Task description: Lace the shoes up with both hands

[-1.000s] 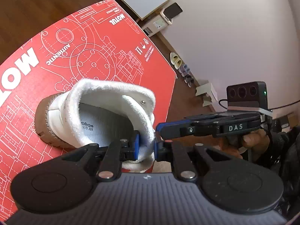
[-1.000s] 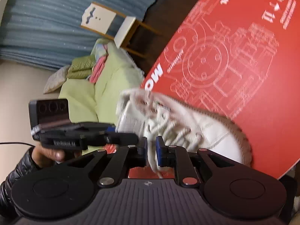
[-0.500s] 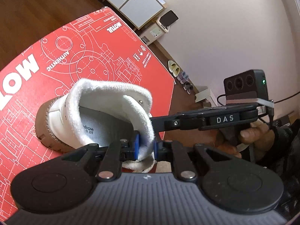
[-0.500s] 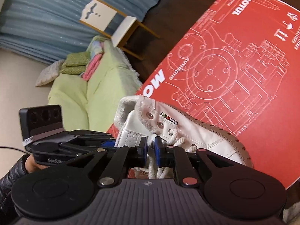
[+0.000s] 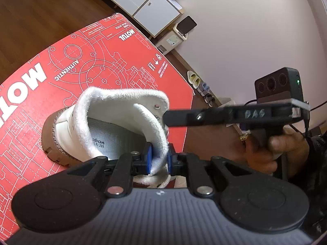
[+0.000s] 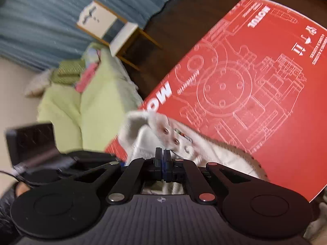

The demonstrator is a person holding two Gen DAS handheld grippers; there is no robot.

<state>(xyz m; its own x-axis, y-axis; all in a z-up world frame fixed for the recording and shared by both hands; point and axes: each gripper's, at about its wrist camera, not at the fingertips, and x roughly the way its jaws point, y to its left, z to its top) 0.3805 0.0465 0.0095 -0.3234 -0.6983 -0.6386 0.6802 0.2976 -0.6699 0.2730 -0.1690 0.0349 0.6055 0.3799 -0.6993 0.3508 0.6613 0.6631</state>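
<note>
Gripping shoe [image 5: 106, 122] collar: left tool [image 5: 159, 159].

Red printed box [image 5: 114, 61], white cabinet [image 5: 143, 2], slippers by wall [image 5: 194, 78]; green sofa [image 6: 81, 102], wooden chair [image 6: 114, 34]

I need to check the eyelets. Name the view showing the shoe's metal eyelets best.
The right wrist view: three eyelets show along the shoe upper, though blurred. The left wrist view looks into the shoe's opening, showing only two.
</note>
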